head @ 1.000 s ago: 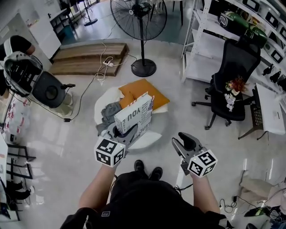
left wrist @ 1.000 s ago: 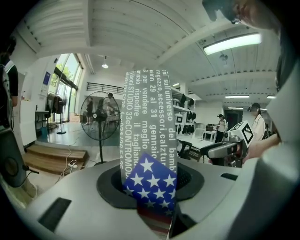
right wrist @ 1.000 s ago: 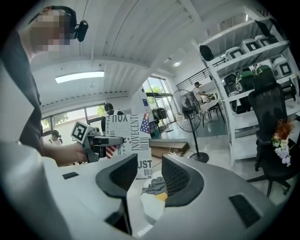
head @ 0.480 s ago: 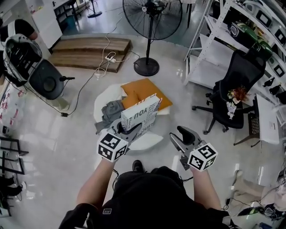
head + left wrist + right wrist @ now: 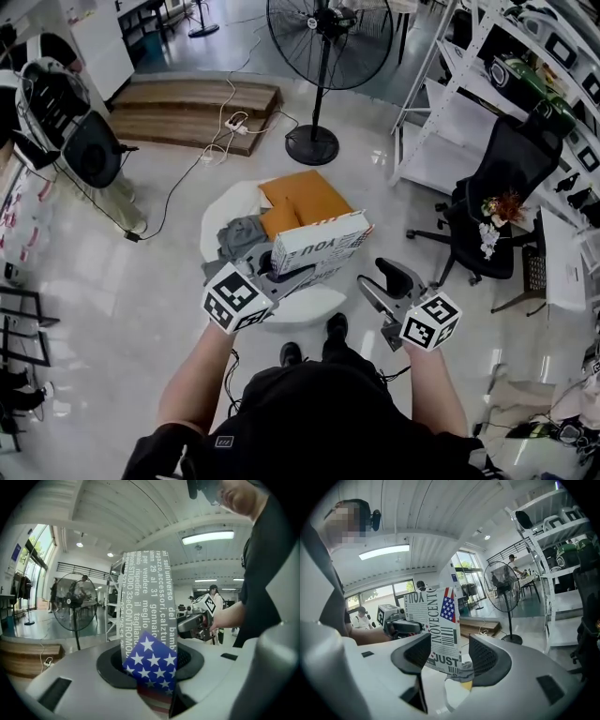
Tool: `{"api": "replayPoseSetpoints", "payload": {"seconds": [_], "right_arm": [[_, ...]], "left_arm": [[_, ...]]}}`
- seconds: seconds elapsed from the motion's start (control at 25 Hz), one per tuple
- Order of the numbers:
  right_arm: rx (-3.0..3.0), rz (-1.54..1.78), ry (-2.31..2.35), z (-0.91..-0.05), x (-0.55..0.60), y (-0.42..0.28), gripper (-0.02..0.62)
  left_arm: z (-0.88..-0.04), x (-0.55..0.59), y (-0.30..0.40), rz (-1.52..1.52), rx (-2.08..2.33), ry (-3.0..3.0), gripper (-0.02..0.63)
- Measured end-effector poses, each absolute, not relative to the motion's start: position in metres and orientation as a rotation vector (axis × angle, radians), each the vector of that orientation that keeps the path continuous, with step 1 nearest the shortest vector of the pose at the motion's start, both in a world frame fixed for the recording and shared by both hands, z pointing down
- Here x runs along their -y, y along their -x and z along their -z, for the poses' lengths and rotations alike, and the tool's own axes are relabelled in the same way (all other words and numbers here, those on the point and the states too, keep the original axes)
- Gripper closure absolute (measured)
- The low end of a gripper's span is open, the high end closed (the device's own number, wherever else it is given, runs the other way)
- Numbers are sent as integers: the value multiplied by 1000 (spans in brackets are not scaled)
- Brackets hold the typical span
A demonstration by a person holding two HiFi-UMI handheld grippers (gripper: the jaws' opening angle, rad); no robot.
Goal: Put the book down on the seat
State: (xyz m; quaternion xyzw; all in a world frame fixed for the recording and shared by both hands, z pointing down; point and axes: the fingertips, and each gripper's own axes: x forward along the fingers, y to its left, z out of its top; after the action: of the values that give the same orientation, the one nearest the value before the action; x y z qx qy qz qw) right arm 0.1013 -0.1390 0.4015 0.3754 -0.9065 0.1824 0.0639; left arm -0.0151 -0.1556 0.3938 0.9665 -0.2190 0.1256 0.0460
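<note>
A white book point(image 5: 319, 248) printed with black lettering hangs tilted over the round white seat point(image 5: 302, 306), with my left gripper point(image 5: 267, 272) shut on its lower left end. In the left gripper view the book point(image 5: 147, 620) stands clamped between the jaws of the left gripper point(image 5: 150, 667). My right gripper point(image 5: 384, 283) is just right of the book and apart from it, its jaws opening with nothing pressed between them. In the right gripper view the book point(image 5: 436, 625) shows beyond the right gripper point(image 5: 450, 656). An orange cushion point(image 5: 305, 192) and a grey cloth point(image 5: 239, 234) lie on the seat.
A tall standing fan point(image 5: 323, 37) stands behind the seat. A black office chair point(image 5: 497, 187) and white shelving point(image 5: 450, 103) are at the right. A wooden pallet point(image 5: 187, 103) with cables lies at the back left, beside a round black device point(image 5: 89, 150).
The book has swung from nearly upright to lying over toward the right, above the seat. The right gripper's jaws have widened. The left grip is unchanged.
</note>
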Motion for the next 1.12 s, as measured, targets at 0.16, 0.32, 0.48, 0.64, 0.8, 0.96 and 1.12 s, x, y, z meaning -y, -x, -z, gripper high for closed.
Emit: {"api": "replayPoseSetpoints", "payload": {"seconds": [0.16,0.32,0.48,0.64,0.8,0.96,1.12], "right_arm": [[2770,-531,-1056,-402,156,-99,311],[2834,-499,-976,-398,171,-109,293],[2916,-507,-849,-394,179,-114,290],[2966,-509,-767,-400,184,-120,309],[2960,-507,-778,-412,202,-137,354],[2965,-555,-761,-427,214,-148,382],[2993,-597,-696,-438,212,-151,390]], "left_arm": [[-391,160,1,-375,560,-2979,449],[-388,165,-19,-337,417,-2988,449],[-388,166,-41,-322,230,-3002,449],[-397,173,-61,-331,145,-2987,448],[-415,203,-70,-376,246,-2946,415],[-436,226,-73,-381,335,-2885,355],[-448,224,-74,-347,327,-2846,351]]}}
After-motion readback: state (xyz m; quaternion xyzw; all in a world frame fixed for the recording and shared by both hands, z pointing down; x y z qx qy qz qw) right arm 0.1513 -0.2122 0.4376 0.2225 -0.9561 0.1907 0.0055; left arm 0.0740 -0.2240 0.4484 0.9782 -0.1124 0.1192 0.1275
